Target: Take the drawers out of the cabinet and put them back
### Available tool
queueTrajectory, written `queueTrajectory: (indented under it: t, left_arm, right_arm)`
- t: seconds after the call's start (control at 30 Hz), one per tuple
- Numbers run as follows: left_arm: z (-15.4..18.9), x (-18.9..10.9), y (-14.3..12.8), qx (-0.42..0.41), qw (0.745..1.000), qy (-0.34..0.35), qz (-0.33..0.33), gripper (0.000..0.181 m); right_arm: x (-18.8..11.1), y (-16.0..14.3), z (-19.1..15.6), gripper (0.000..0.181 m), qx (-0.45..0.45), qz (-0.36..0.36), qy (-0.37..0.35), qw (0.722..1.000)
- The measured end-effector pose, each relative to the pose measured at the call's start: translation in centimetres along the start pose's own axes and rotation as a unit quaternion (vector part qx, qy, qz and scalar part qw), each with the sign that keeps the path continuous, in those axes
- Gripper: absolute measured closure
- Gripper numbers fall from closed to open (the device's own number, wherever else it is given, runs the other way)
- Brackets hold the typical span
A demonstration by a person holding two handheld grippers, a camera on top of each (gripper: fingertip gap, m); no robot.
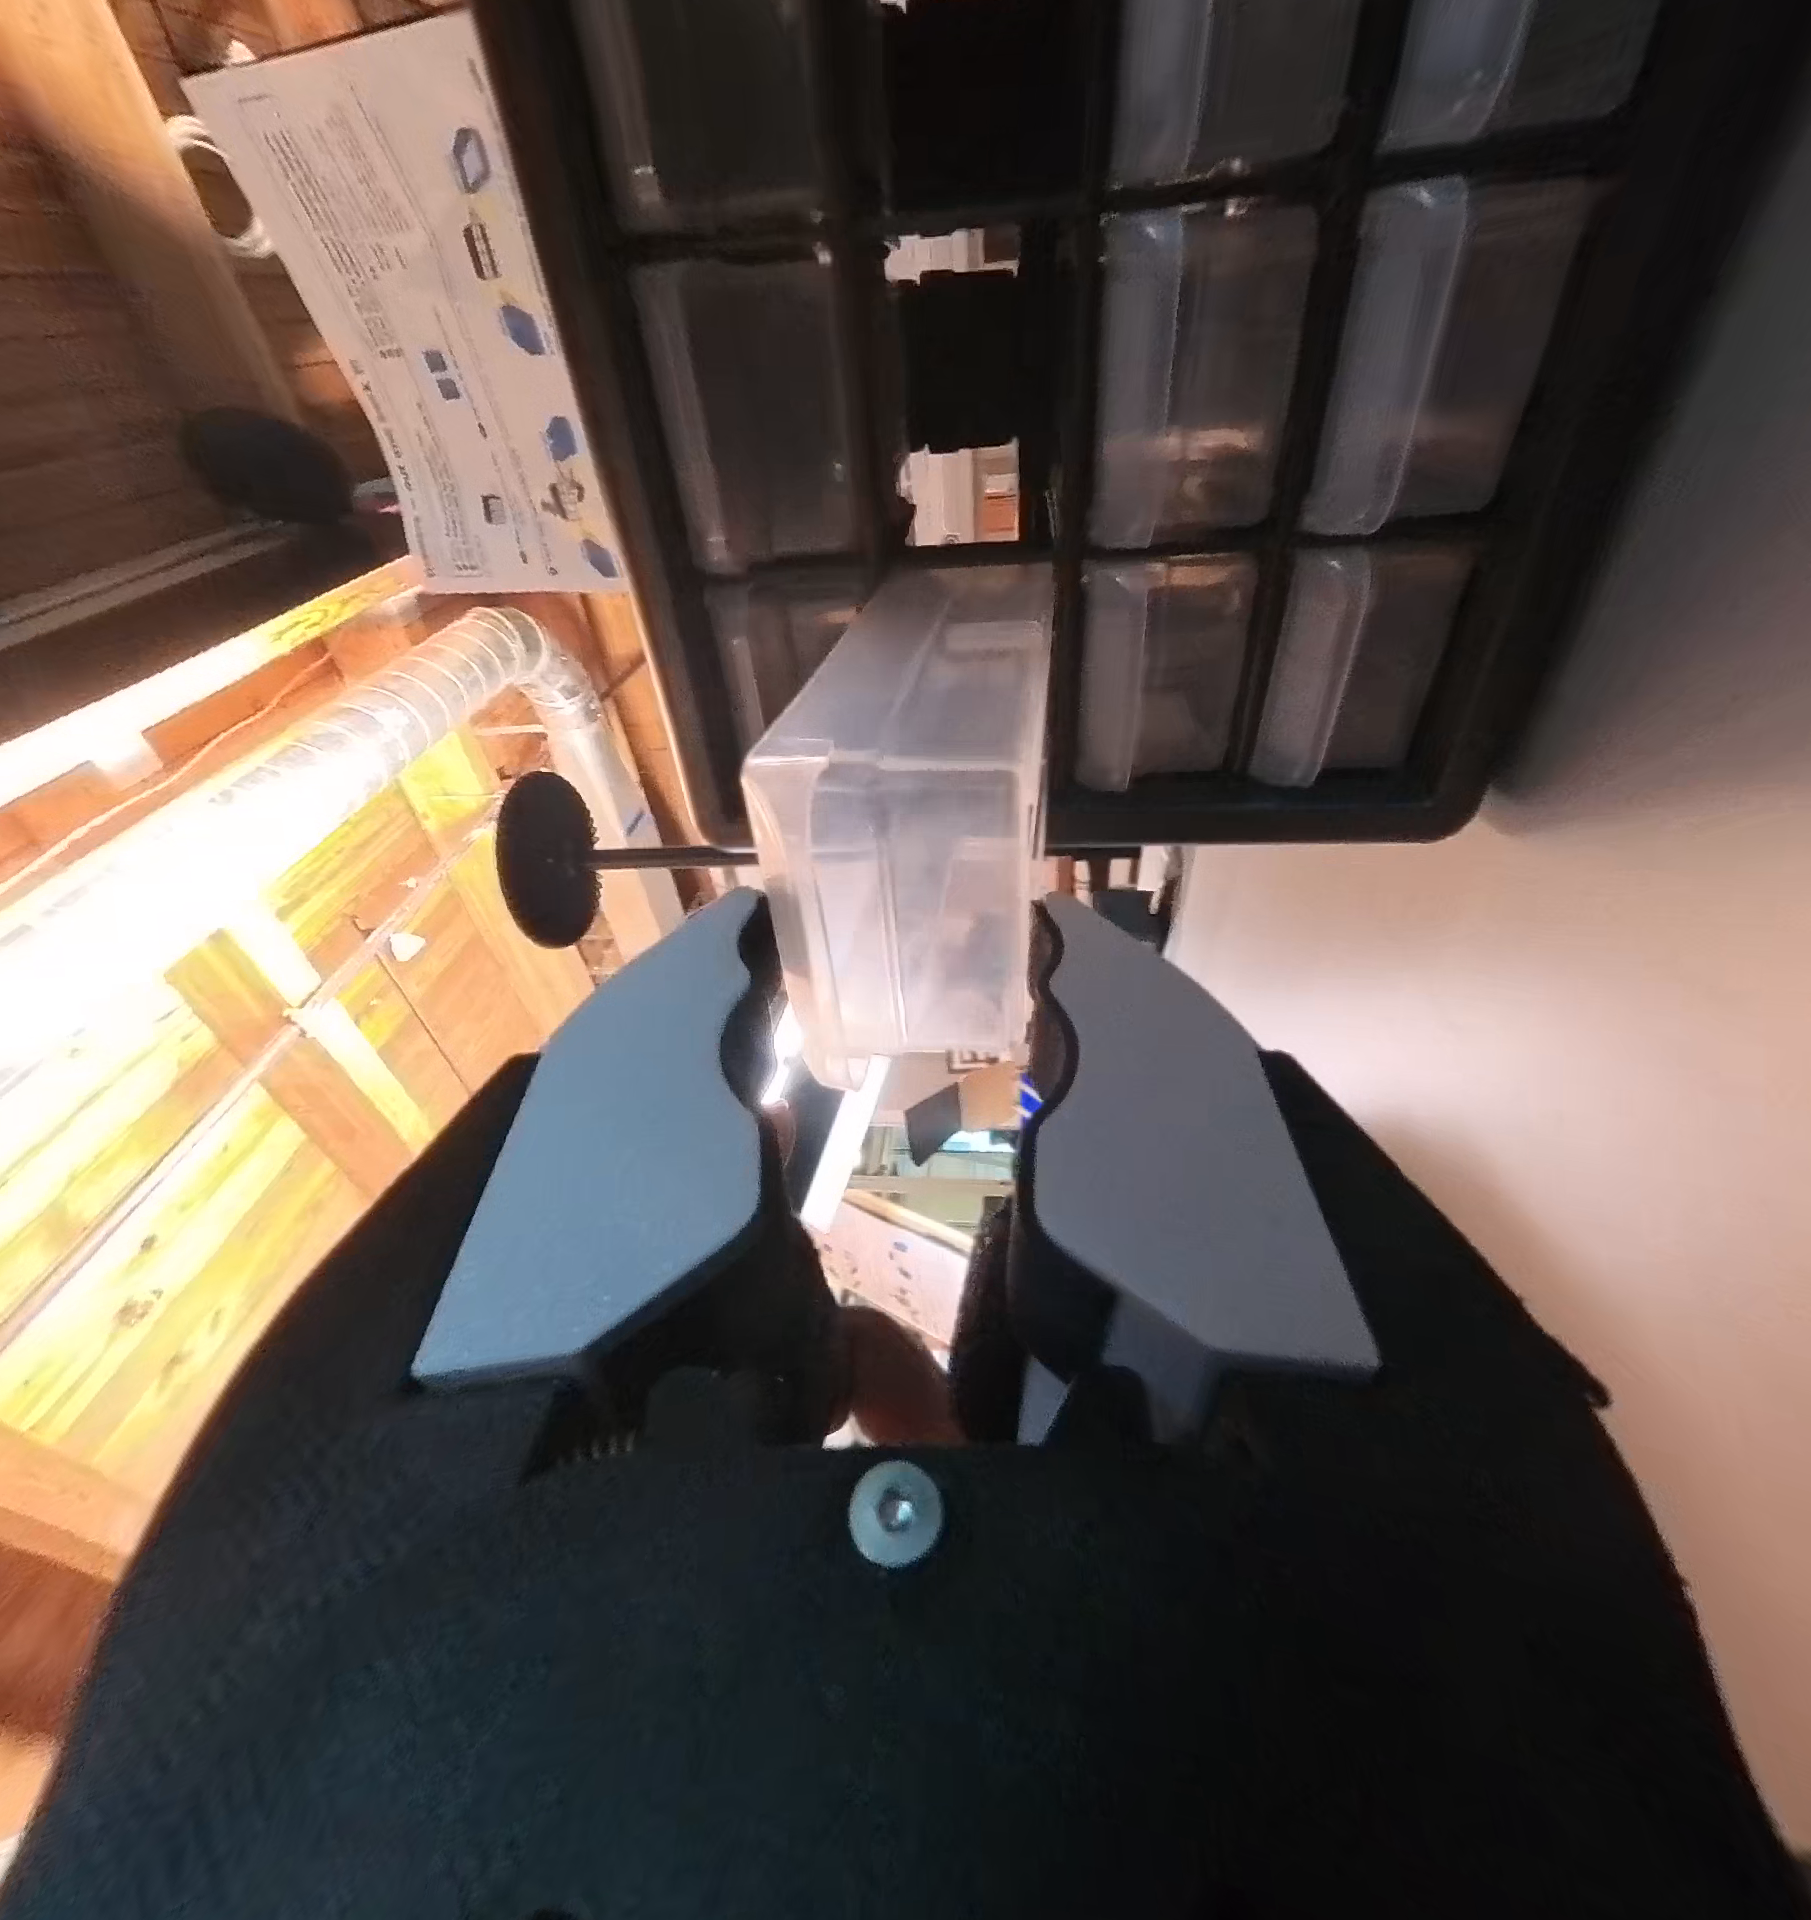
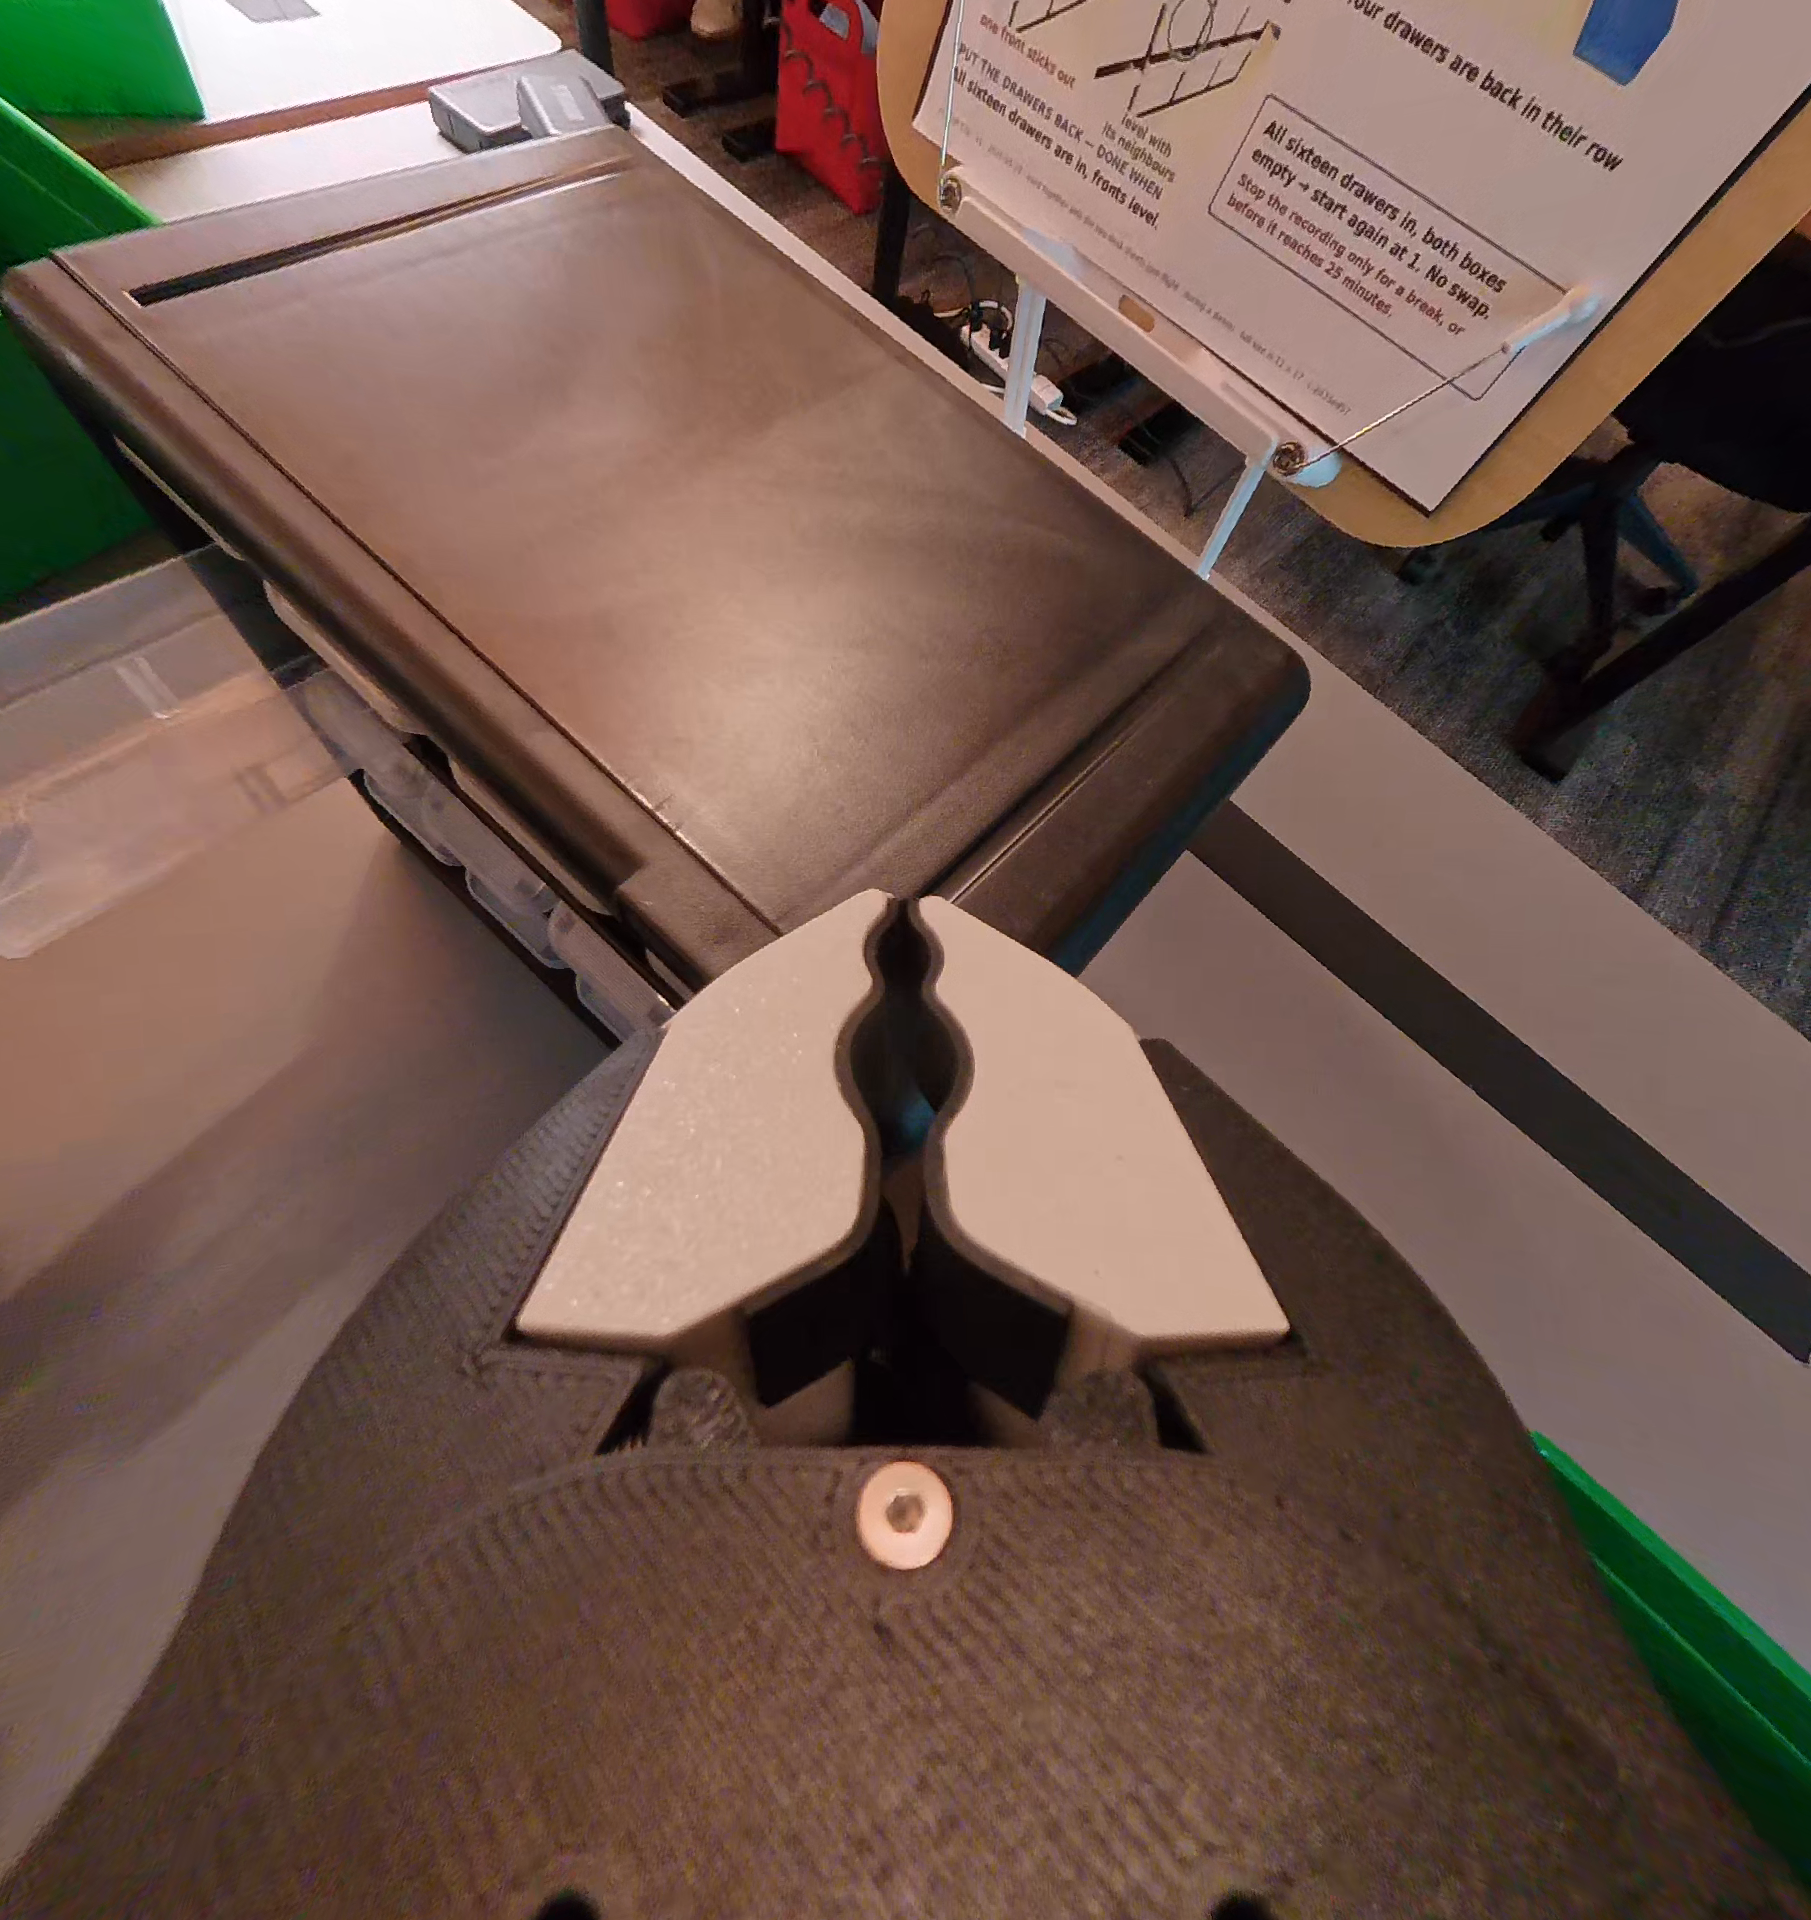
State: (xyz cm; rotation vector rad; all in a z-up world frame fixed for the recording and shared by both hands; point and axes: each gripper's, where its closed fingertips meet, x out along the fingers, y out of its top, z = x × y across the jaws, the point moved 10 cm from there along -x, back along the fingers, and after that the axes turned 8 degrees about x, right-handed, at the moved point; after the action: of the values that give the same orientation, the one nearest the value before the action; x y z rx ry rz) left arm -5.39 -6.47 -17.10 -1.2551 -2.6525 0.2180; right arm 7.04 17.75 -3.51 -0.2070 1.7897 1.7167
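Black cabinet (image 1: 1062, 551), clear frosted drawer (image 1: 896, 831), grey-fingered left claw (image 1: 896, 935), green bin (image 2: 7, 416).

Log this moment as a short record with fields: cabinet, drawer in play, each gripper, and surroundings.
cabinet: black cabinet, clear drawers in most slots, some slots empty
drawer in play: clear drawer sticking partly out of its slot
left gripper: fingers either side of the drawer's front; contact unclear
right gripper: shut, holding nothing, at the cabinet's top corner
surroundings: instruction board, green bin
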Motion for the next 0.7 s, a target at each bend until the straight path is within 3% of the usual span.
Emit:
queueTrajectory:
  t: [0.43, 0.7]
  left_arm:
    - [0.2, 2.6, -0.2, 0.022, 0.999, -0.008, 0.027, 0.135]
    - [1.4, 4.1, -1.2, 0.006, 0.995, 0.002, 0.100, 0.136]
  right_arm:
    - [0.1, 0.0, -0.1, 0.181, -0.001, 0.002, 0.003, 1.000]
    - [0.1, 0.1, -0.1, 0.180, -0.010, -0.001, 0.003, 1.000]
